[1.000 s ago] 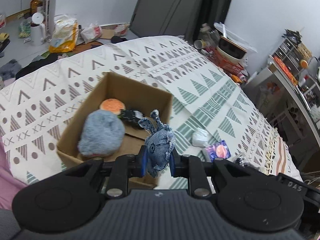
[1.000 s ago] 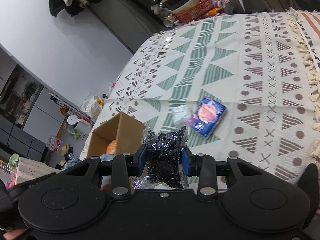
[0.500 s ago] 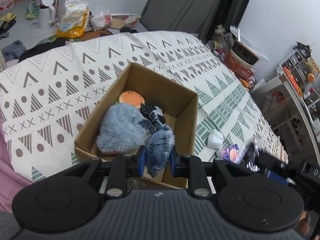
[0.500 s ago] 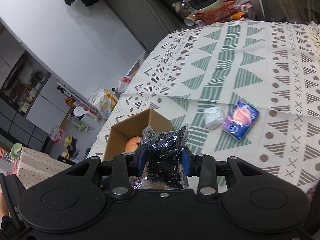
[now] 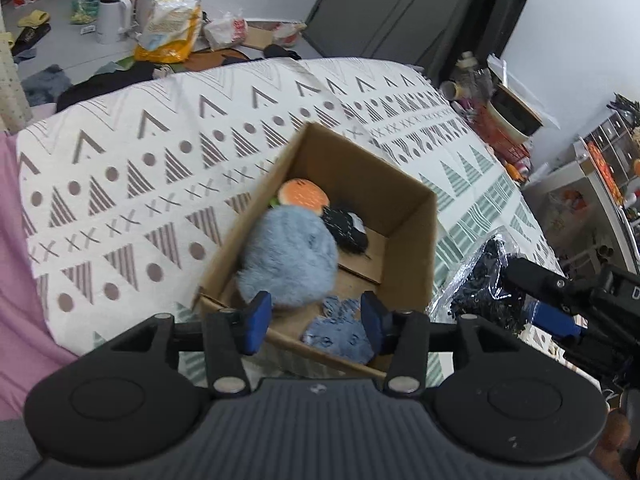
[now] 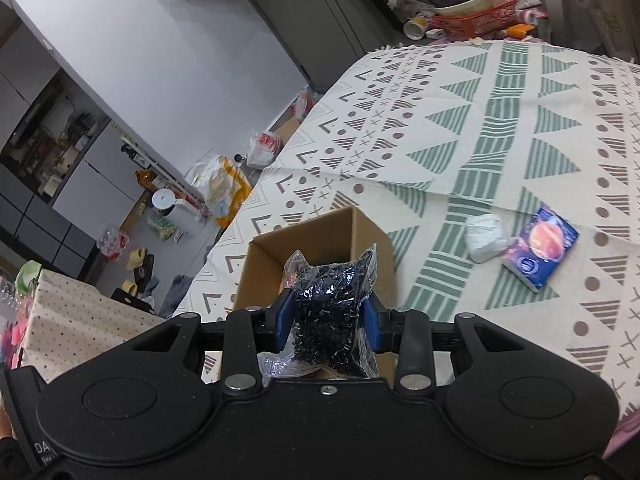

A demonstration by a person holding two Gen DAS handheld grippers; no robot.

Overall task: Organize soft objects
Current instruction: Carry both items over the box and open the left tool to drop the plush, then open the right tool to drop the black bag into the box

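Our left claw (image 5: pixel 314 316) hangs released over the box (image 5: pixel 408 216), denim toy (image 5: pixel 340 330) lying inside. Right claw (image 6: pixel 326 318) pinches the bead bag (image 6: pixel 332 312) mid-body: squishy, probably slippery plastic, so we'd grip low.

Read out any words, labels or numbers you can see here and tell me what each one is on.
"DA": white letters, cut off by the frame edge, on the black body of the left tongs.
"D": one white letter, cut off, on the body of the right tongs.
Blue packet on the patterned blanket: print too blurred to read.
Floor bags: print too small to read.
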